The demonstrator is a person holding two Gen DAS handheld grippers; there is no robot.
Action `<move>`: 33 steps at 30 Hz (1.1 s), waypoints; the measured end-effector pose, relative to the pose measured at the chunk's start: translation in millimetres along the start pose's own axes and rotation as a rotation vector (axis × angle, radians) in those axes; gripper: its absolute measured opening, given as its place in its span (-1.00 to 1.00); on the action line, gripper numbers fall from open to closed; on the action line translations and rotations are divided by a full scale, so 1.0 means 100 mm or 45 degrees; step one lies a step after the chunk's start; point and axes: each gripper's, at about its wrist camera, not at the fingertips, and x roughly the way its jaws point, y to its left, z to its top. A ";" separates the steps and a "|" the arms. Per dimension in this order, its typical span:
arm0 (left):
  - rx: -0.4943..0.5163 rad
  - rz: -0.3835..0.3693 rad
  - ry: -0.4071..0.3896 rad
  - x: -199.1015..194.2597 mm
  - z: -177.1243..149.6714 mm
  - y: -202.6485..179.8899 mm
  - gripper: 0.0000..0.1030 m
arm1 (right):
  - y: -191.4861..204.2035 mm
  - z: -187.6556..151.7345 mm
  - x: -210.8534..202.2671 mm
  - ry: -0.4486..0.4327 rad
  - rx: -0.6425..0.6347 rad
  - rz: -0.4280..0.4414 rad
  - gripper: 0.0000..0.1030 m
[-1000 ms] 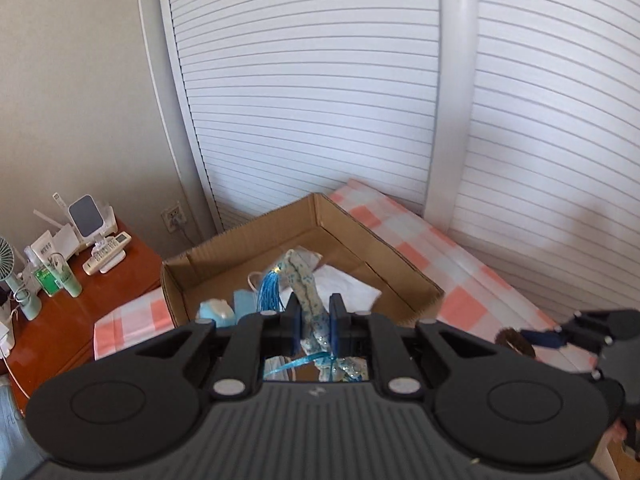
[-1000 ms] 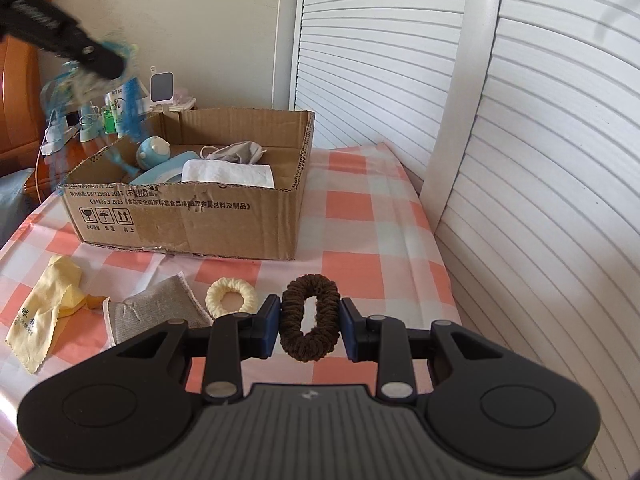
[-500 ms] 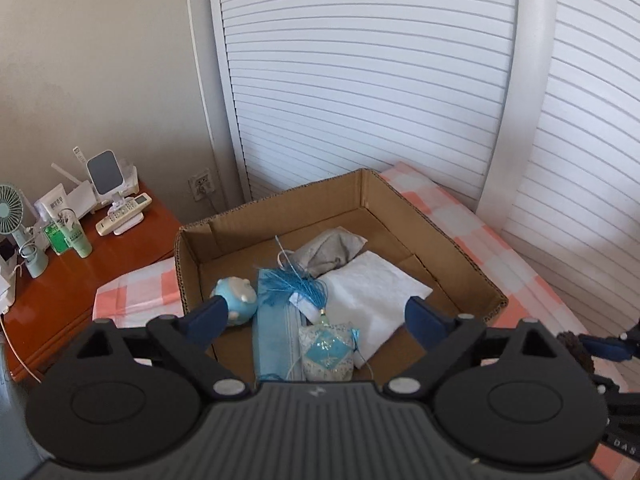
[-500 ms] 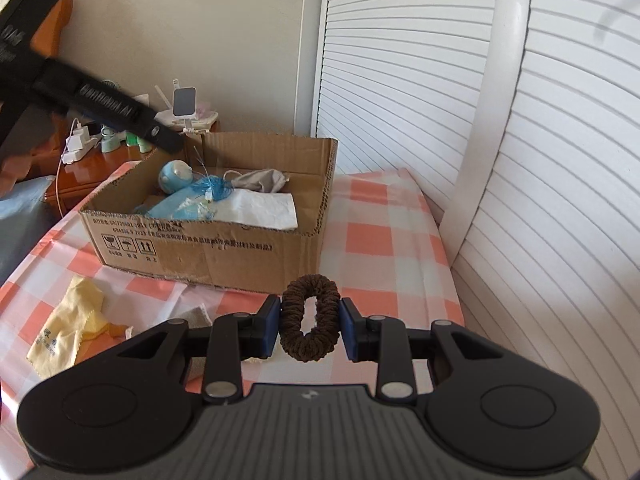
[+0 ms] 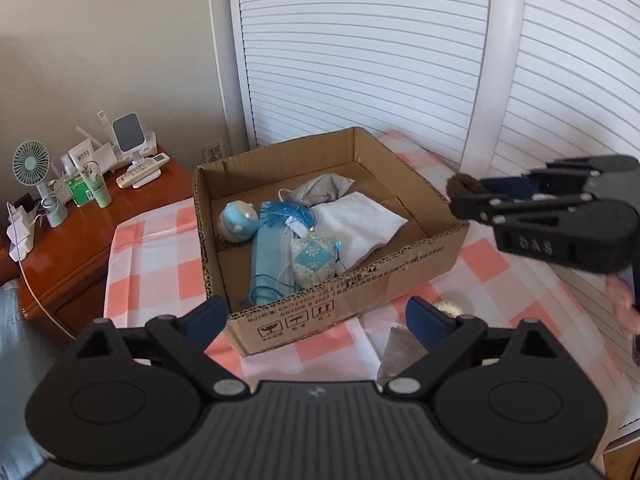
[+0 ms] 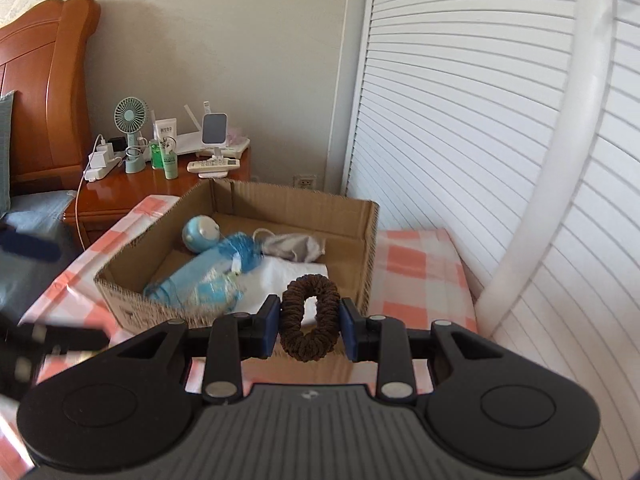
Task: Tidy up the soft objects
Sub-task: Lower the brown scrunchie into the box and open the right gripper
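Checked tablecloth [image 5: 148,248] under cardboard box [image 5: 400,276], several soft items already inside. Right gripper [image 6: 308,326] clamped on brown scrunchie [image 6: 308,316], near box front wall. Left gripper [image 5: 316,316] wide, empty. Step judged: carry-in. Next: clear wall, release over free floor

A home bedroom. A carved wooden headboard [image 6: 44,80] stands against the wall beside a glossy wooden nightstand [image 6: 132,192] crowded with a small desk fan [image 6: 130,114], a charger block [image 6: 98,160], a remote control [image 6: 214,165] and tubes of lotion [image 6: 170,164]. White louvered closet doors [image 6: 460,120] line the far side. A checked cloth [image 6: 416,264] covers the desk.
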 end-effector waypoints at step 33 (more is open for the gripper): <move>-0.071 0.048 0.000 -0.16 -0.30 0.17 0.87 | -0.35 0.77 1.34 0.276 0.145 -0.083 1.00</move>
